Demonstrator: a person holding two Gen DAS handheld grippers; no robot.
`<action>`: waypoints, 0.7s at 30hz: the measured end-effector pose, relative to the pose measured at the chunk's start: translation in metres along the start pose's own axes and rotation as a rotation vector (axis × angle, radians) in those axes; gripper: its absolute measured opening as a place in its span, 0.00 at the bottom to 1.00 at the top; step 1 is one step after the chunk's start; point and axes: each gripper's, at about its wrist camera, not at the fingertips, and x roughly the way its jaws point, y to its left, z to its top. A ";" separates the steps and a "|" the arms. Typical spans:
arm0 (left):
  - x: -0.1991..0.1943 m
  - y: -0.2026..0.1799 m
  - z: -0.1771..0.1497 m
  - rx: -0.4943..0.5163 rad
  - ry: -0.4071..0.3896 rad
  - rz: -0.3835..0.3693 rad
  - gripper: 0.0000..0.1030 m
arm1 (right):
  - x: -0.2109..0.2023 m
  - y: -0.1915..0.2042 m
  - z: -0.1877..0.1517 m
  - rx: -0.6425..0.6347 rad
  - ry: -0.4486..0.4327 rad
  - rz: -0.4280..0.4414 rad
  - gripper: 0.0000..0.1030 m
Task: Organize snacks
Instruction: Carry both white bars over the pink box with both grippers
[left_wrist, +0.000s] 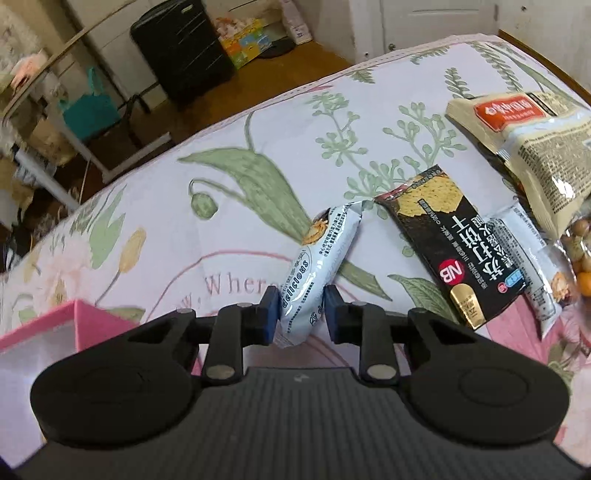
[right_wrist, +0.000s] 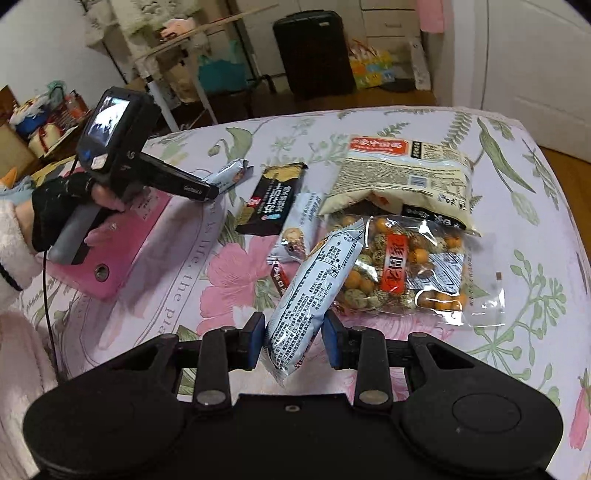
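Left wrist view: the left gripper (left_wrist: 301, 314) is clamped on a pale blue "delicious" snack packet (left_wrist: 319, 266), both blue pads pressing its lower end; the packet rises toward 12 o'clock, above the floral bedspread (left_wrist: 166, 206). At 9 o'clock, just beside the gripper, is the corner of a pink box (left_wrist: 79, 321). At 2 o'clock a black cracker packet (left_wrist: 439, 243) lies flat, with another pale blue packet (left_wrist: 524, 258) partly under its right edge. Farther at 2 o'clock is a beige noodle bag (left_wrist: 535, 147), overlapping a clear bag of mixed nuts (left_wrist: 580, 254) seen at the frame edge. Beyond the bed, at 11 o'clock, stands a black suitcase (left_wrist: 181, 51).

Right wrist view: the right gripper (right_wrist: 293, 338) is clamped on a second pale blue packet (right_wrist: 314, 295), printed side up, tilted toward 1 o'clock. Its upper end overlaps the mixed-nut bag (right_wrist: 417, 266). At 12 o'clock a further pale blue packet (right_wrist: 299, 229) touches the black cracker packet (right_wrist: 273, 201). The beige bag (right_wrist: 406, 173) lies at 1 o'clock, over the nut bag's far edge. At 10 o'clock a gloved hand (right_wrist: 59, 206) holds the left gripper's handle over the pink box (right_wrist: 122, 243).
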 end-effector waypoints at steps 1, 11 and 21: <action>-0.002 0.001 -0.001 -0.012 0.007 -0.006 0.24 | -0.001 0.001 -0.001 -0.004 -0.001 0.001 0.37; -0.049 -0.012 -0.033 0.021 0.011 -0.096 0.24 | -0.005 0.013 -0.008 -0.037 -0.009 -0.010 0.37; -0.104 -0.016 -0.088 0.047 0.033 -0.198 0.24 | -0.002 0.046 -0.027 -0.080 0.022 0.020 0.32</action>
